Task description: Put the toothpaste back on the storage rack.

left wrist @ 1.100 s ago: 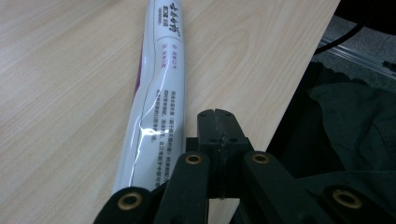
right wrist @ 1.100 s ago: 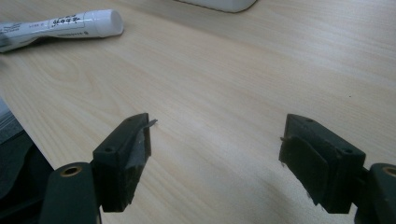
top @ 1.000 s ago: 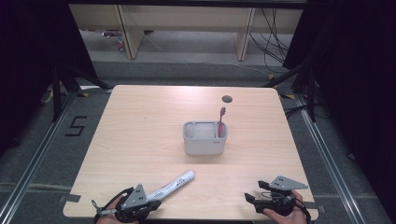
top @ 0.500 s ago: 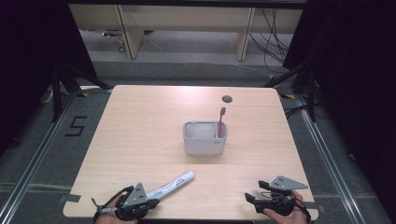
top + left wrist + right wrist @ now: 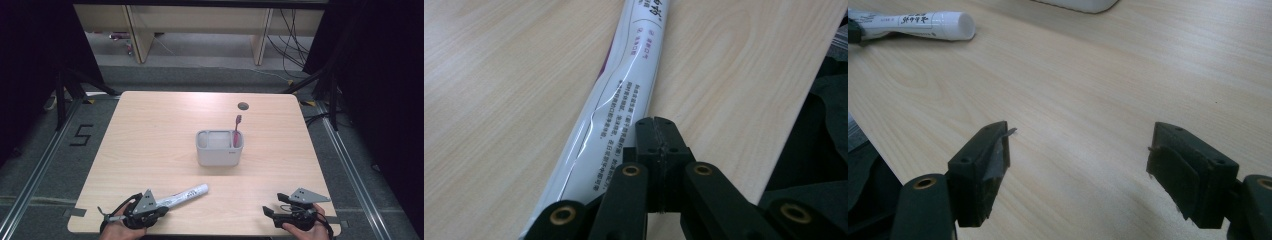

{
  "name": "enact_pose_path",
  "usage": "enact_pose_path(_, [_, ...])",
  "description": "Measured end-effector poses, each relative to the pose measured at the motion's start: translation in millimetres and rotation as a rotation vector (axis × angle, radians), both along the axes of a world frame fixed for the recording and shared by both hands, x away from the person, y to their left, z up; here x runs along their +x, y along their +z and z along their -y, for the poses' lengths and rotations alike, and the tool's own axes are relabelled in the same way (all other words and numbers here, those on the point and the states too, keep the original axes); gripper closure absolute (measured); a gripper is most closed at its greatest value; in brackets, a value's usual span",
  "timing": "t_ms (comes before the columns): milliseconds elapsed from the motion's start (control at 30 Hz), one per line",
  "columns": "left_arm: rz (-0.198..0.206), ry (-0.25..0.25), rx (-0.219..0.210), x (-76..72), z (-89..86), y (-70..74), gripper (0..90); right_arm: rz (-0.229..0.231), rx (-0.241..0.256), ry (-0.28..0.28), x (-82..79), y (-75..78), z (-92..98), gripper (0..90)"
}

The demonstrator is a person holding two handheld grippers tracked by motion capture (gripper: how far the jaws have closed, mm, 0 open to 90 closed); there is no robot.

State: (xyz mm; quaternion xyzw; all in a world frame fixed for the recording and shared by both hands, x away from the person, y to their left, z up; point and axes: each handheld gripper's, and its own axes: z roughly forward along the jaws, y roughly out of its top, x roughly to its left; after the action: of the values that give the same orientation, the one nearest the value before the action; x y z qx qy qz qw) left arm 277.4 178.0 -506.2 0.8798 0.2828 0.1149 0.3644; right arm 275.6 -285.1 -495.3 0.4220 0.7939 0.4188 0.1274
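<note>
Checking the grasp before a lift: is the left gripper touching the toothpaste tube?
Touching. In the left gripper view the gripper is shut, its jaws pressed against the side of the toothpaste tube, with no gap showing.

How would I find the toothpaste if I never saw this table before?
Start at the light wooden table and go to its near left corner. The long white toothpaste tube lies flat there, beside the left tool. The red toothbrush stands upright in the grey holder.
</note>
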Motion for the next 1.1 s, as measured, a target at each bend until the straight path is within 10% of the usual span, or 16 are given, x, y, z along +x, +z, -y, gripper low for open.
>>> enact_pose_path(1100, [0.012,0.080,0.035,57.6,-6.5,2.5,89.8,-0.048,0.019,-0.012,-1.5,0.3,-0.7,25.0])
